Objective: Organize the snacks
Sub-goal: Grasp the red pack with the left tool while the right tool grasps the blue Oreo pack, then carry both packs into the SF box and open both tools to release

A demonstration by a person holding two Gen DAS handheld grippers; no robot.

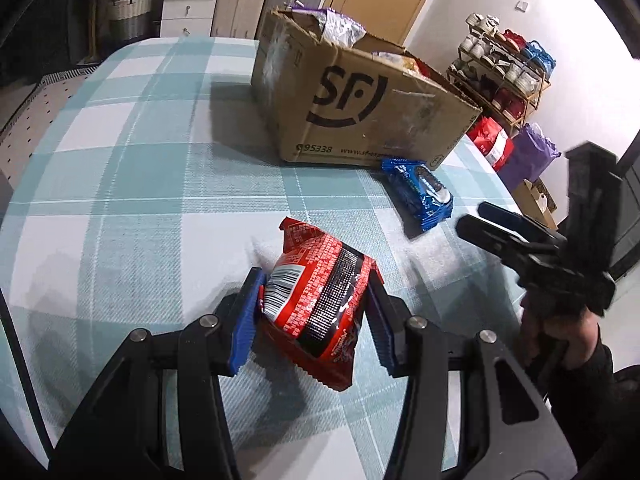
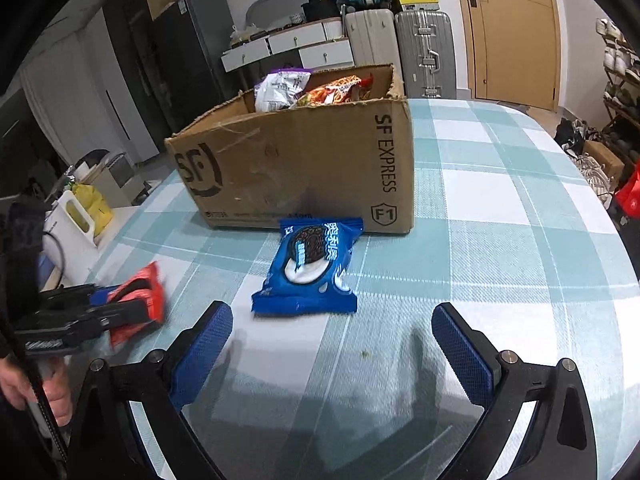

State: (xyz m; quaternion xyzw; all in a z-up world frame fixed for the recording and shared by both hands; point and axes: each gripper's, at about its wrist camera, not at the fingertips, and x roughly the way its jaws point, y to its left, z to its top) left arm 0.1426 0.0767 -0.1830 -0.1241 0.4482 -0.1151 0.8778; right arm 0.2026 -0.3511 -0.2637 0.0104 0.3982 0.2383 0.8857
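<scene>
A red snack packet (image 1: 320,268) is pinched between the blue pads of my left gripper (image 1: 315,280), held just above the teal checked tablecloth (image 1: 140,160). The right wrist view shows that gripper (image 2: 132,308) at the left edge with the red packet (image 2: 140,292) in it. A blue cookie packet (image 2: 308,268) lies flat in front of the open SF cardboard box (image 2: 300,168). My right gripper (image 2: 332,314) stands open just short of the cookie packet's near edge, not touching it. In the left wrist view the box (image 1: 360,120), cookie packet (image 1: 420,196) and right gripper (image 1: 476,220) all show.
Several snack bags (image 2: 304,88) fill the box. Suitcases (image 2: 424,48) and white drawers (image 2: 280,46) stand behind the table. A shoe rack (image 1: 504,68) and red bags (image 1: 490,140) stand on the floor past the table's right edge. A hand (image 2: 24,384) holds the left gripper.
</scene>
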